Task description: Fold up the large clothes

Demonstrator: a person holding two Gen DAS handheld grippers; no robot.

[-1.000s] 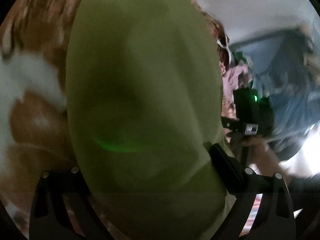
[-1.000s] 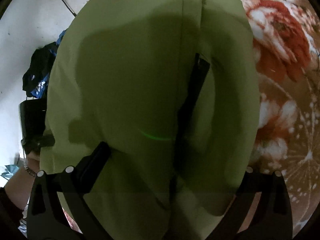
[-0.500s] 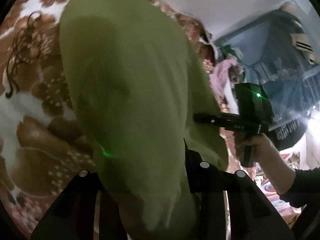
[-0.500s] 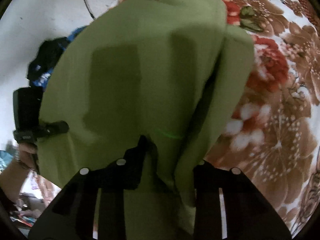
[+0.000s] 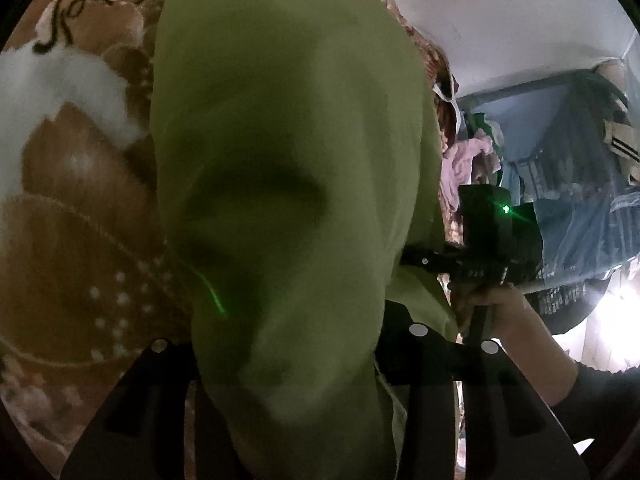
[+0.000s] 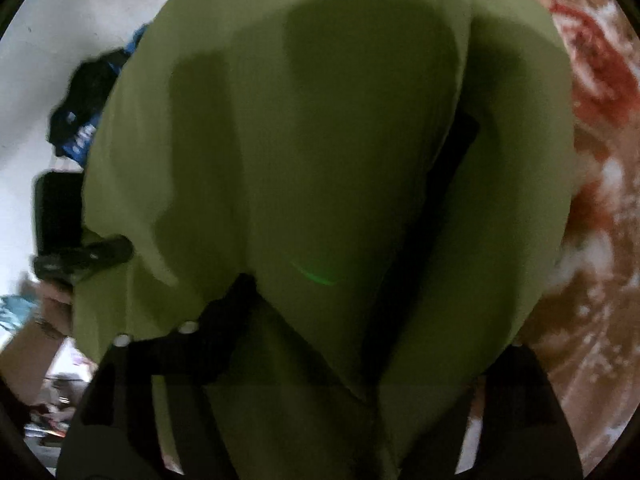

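An olive-green garment [image 5: 288, 168] hangs between both grippers above a brown floral blanket [image 5: 80, 240]. In the left wrist view the cloth drapes over my left gripper [image 5: 296, 364], which is shut on it; the fingertips are hidden under the fabric. My right gripper [image 5: 424, 260] shows to the right there, held in a hand, clamping the garment's edge. In the right wrist view the garment [image 6: 320, 160] fills the frame and covers my right gripper [image 6: 332, 344], shut on it. My left gripper [image 6: 92, 252] shows at the left edge there.
The floral blanket [image 6: 600, 160] covers the surface below. A white wall [image 5: 520, 20] stands behind. Piled clothes [image 5: 472, 160] and blue fabric [image 5: 580, 208] lie at the right in the left wrist view. Dark and blue clothes [image 6: 80, 120] lie by the wall.
Both grippers stayed shut on the garment while it swung and shifted. The right wrist view moved closer to the cloth and is blurred. The fabric hangs more centrally over the left gripper.
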